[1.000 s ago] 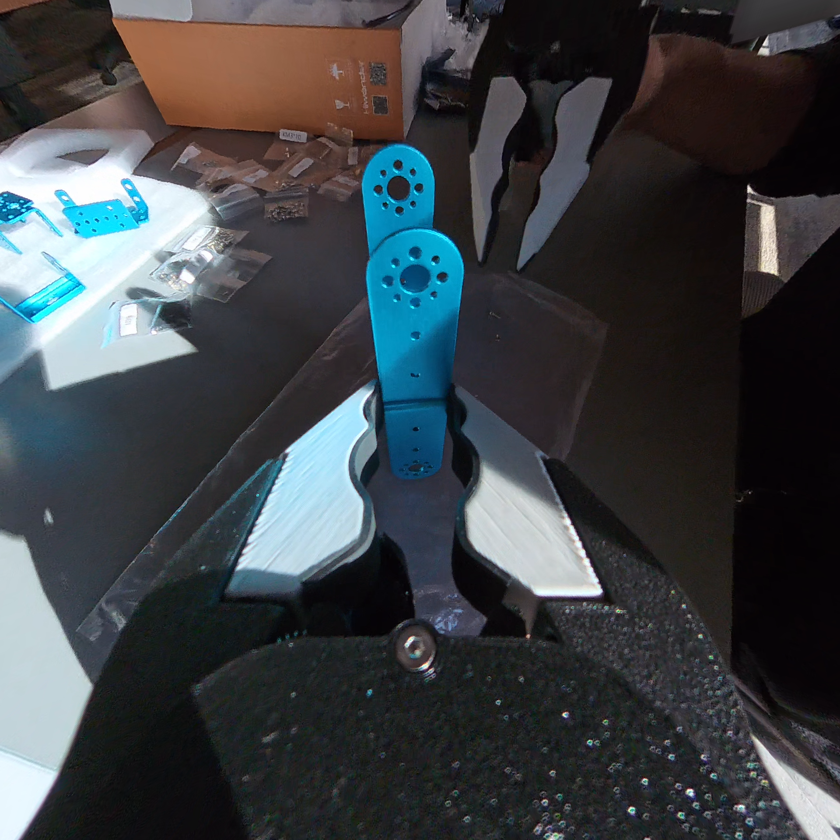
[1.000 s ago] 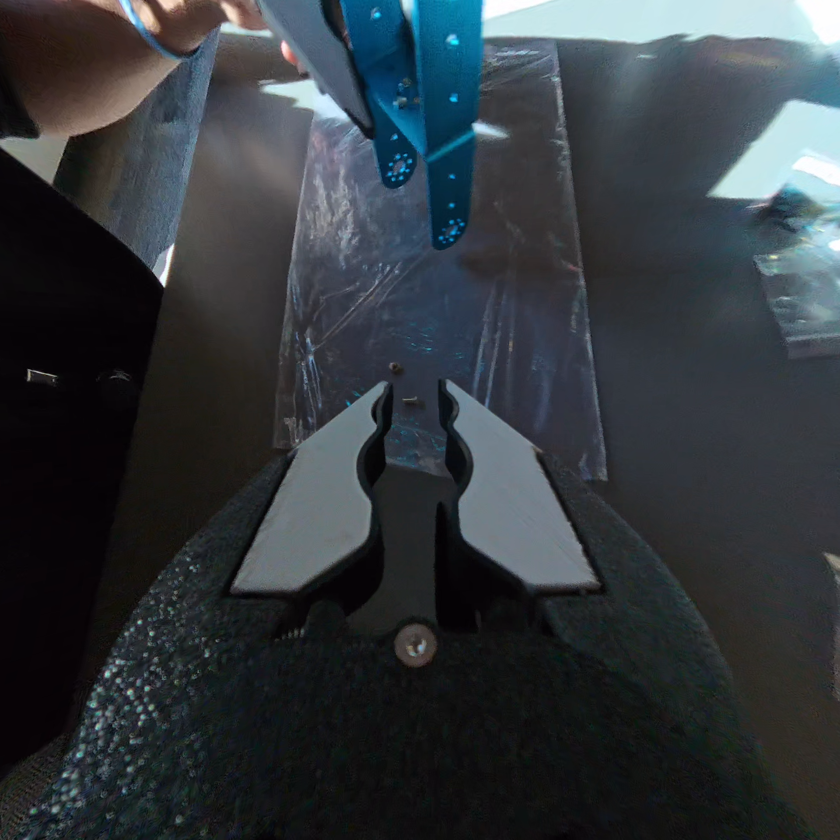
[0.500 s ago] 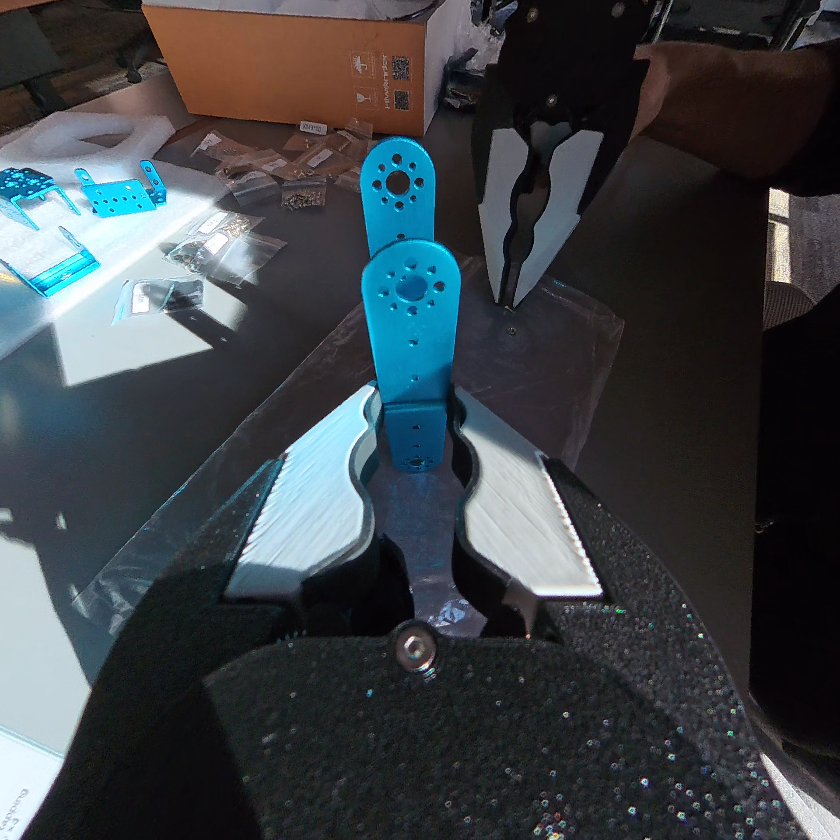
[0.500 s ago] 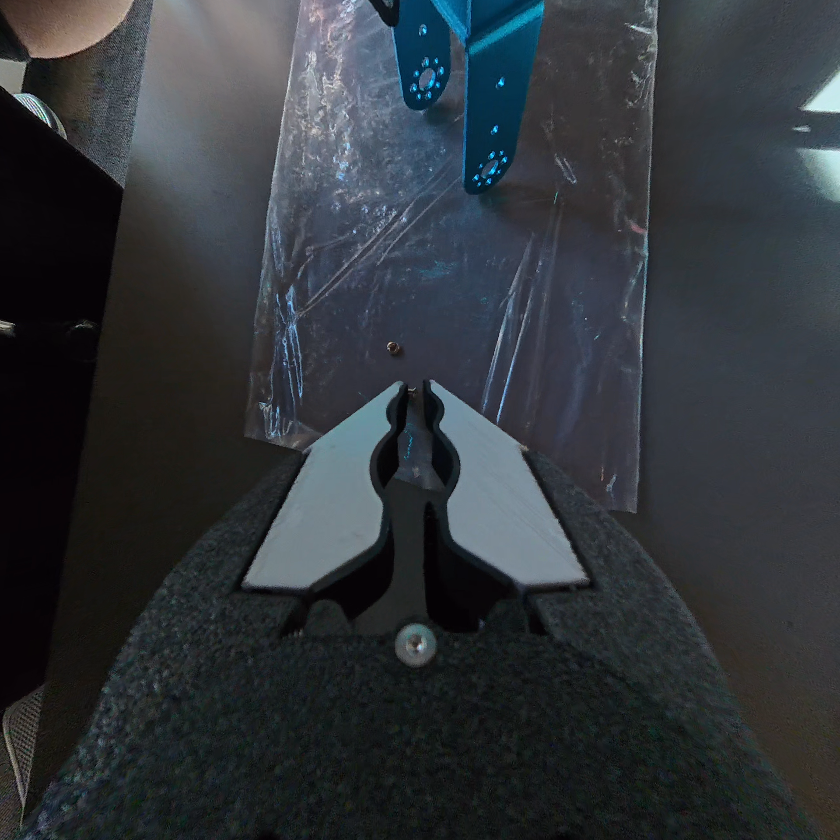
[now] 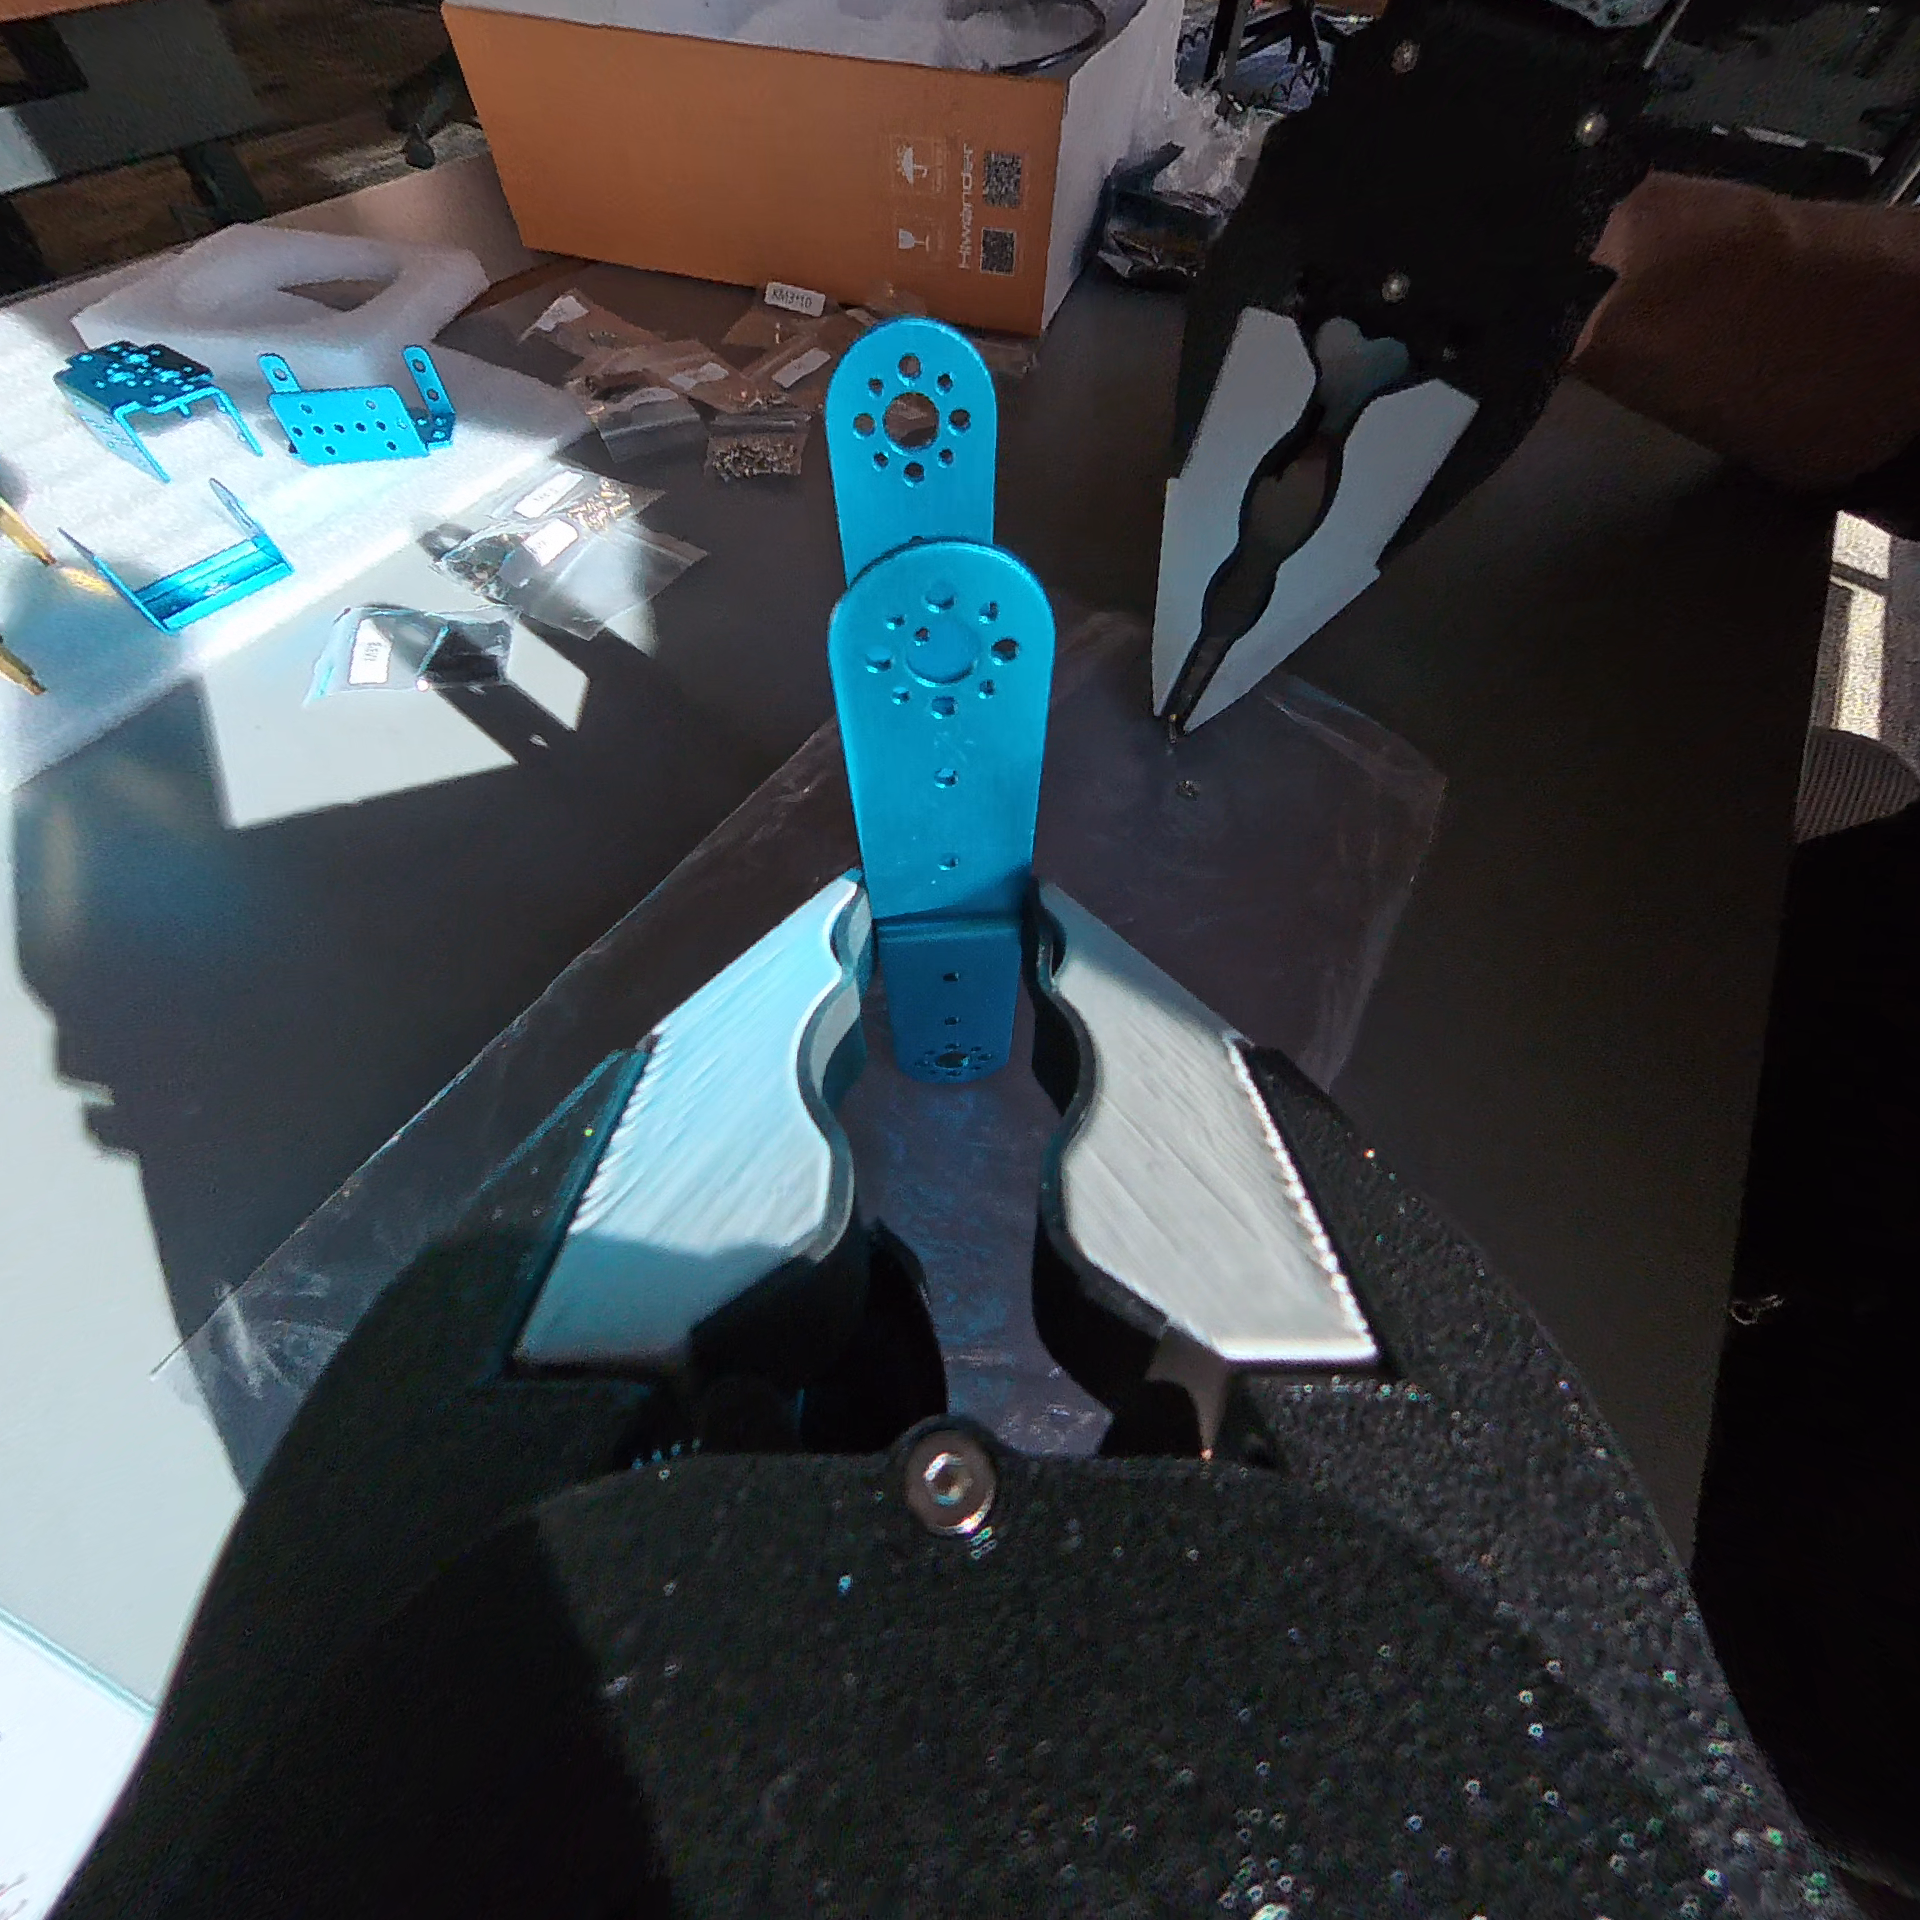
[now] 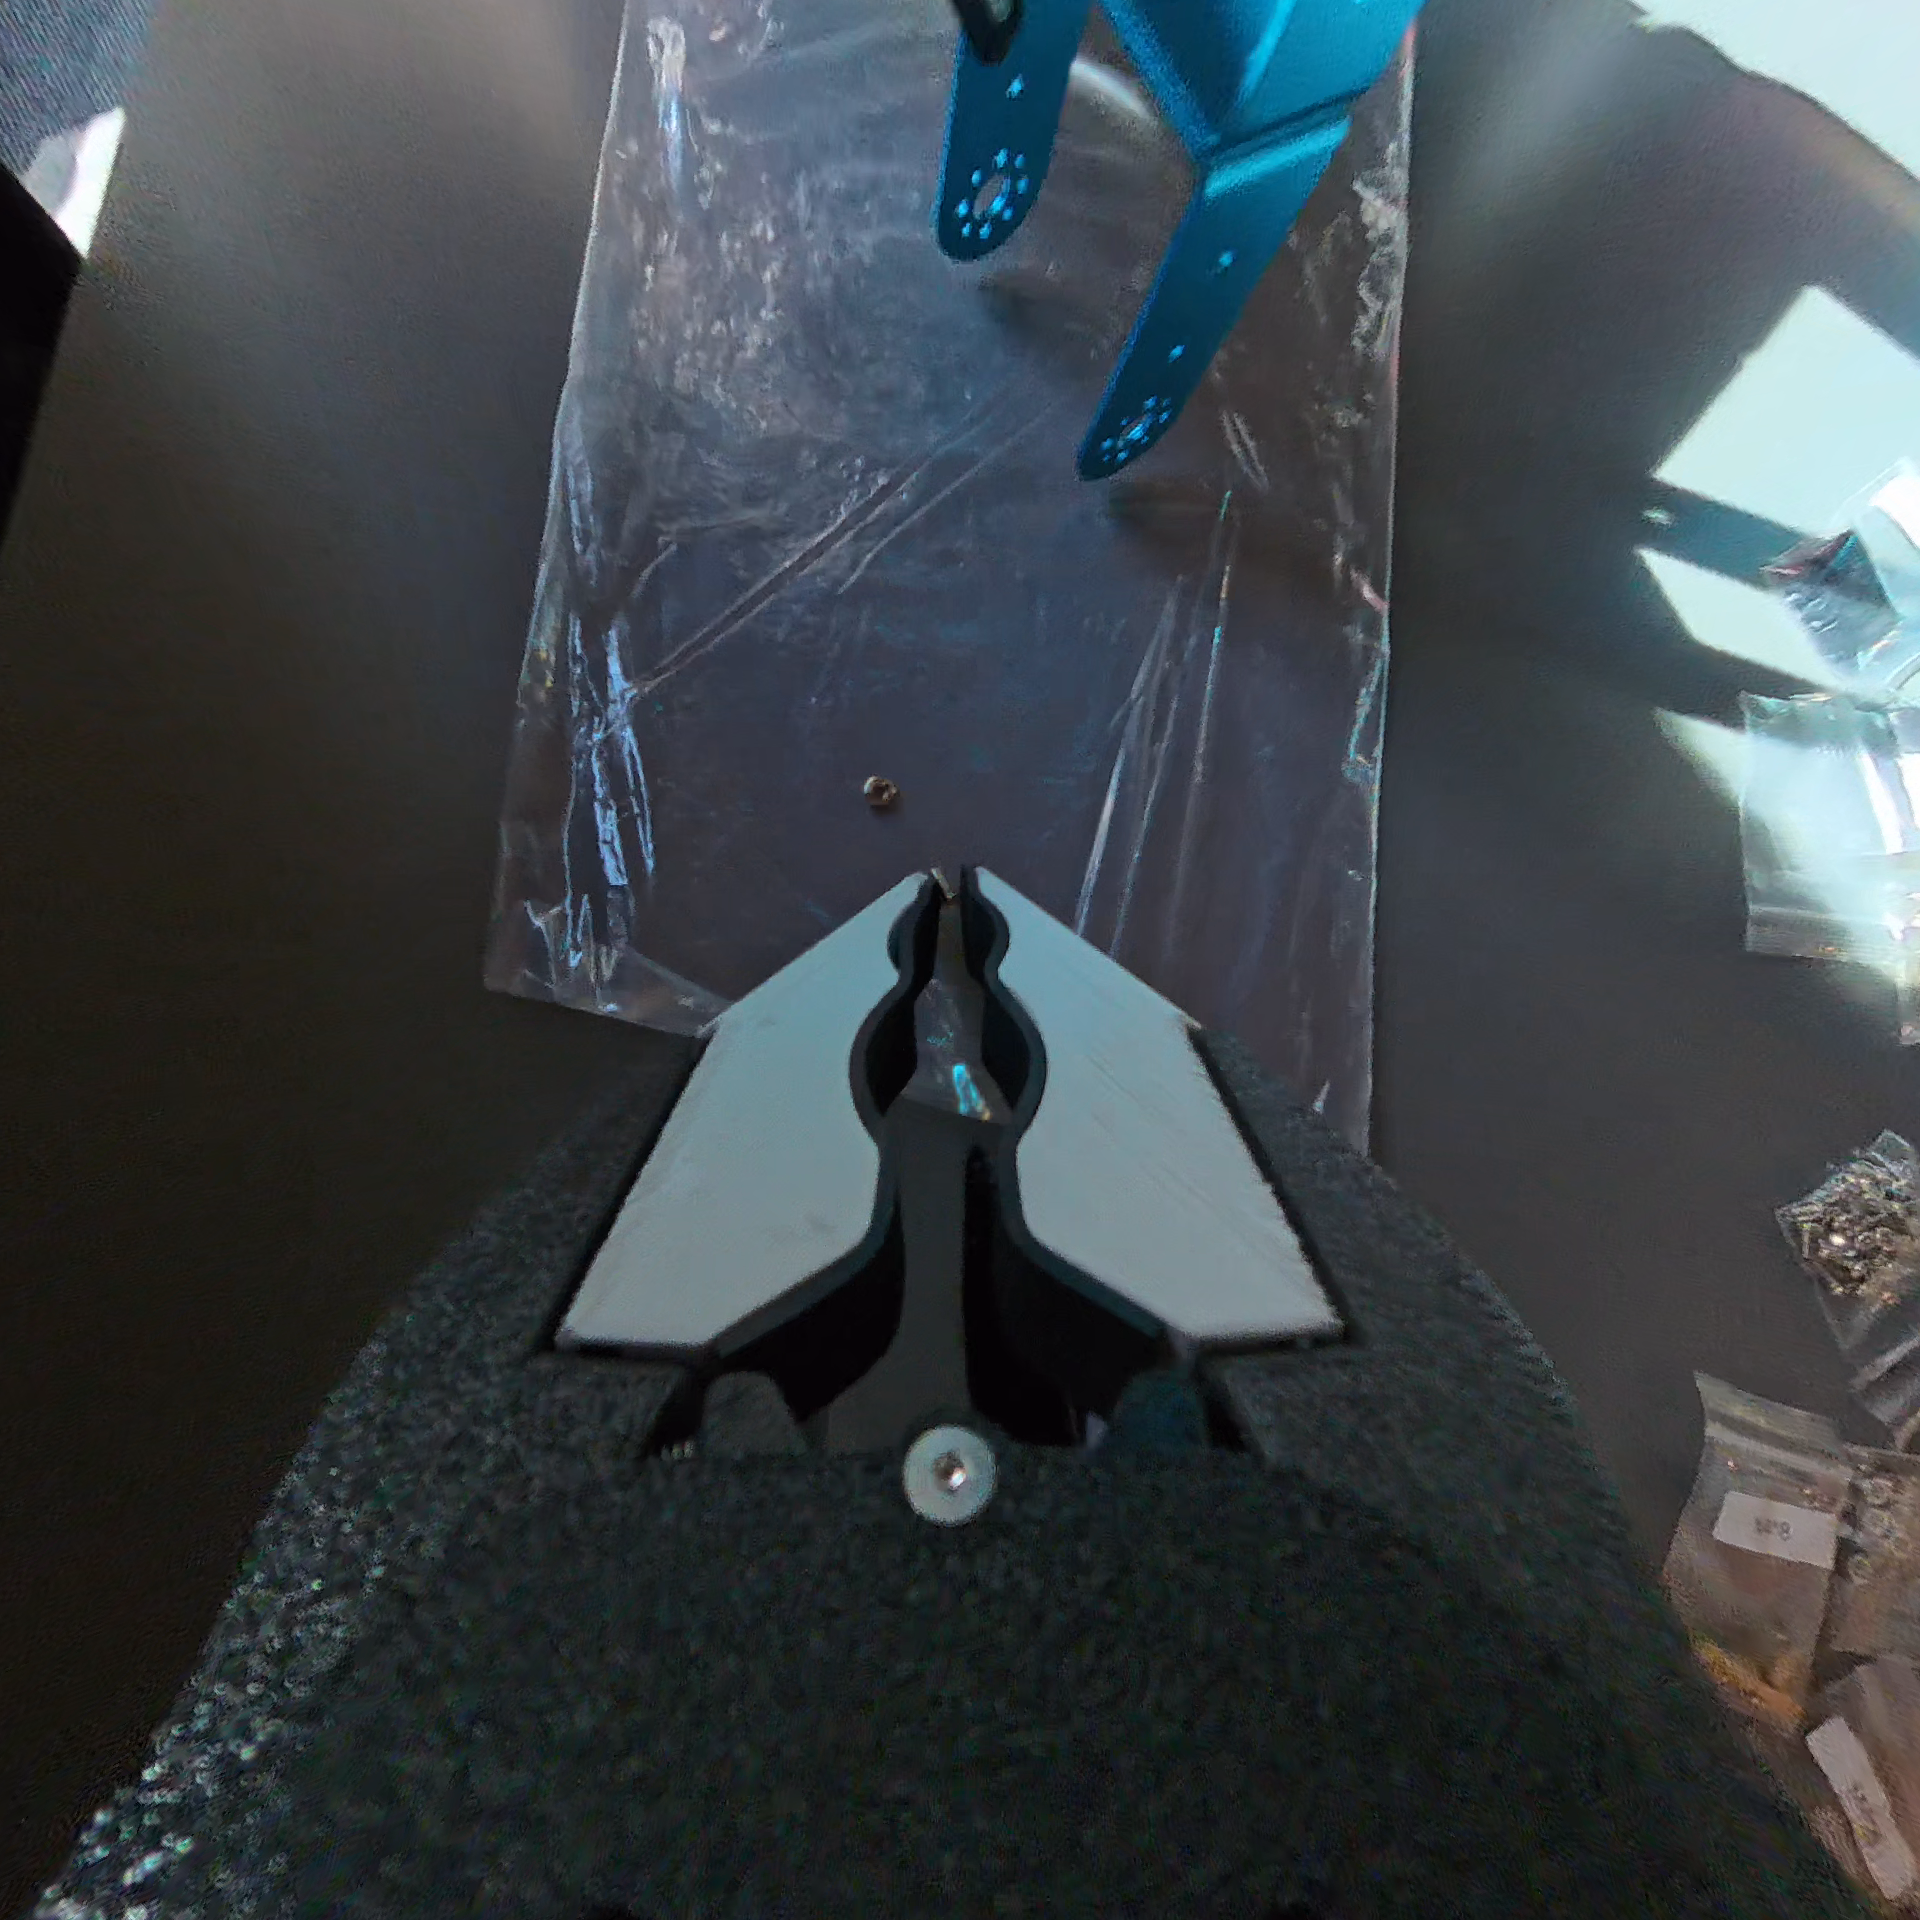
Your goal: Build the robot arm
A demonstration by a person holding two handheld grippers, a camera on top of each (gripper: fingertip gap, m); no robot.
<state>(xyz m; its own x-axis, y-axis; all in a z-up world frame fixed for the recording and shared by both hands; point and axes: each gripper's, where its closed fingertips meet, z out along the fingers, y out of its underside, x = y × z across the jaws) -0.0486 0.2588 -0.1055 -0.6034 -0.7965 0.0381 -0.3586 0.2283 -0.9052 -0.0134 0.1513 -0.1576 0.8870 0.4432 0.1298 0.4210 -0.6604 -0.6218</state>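
Since the earlier frame, the right claw [image 5: 1179, 717] has come down onto the clear plastic sheet [image 5: 1299, 831] and closed. From the left wrist, the left claw [image 5: 948, 904] pinches an upright blue metal bracket [image 5: 940, 748] by its base above the dark table [image 5: 364, 935]; other blue brackets [image 5: 343, 421] lie far left.

From the right wrist, the right claw's tips are pressed together on a tiny screw [image 6: 942, 881], lifted just off the sheet; a second screw [image 6: 882, 821] lies just beyond.
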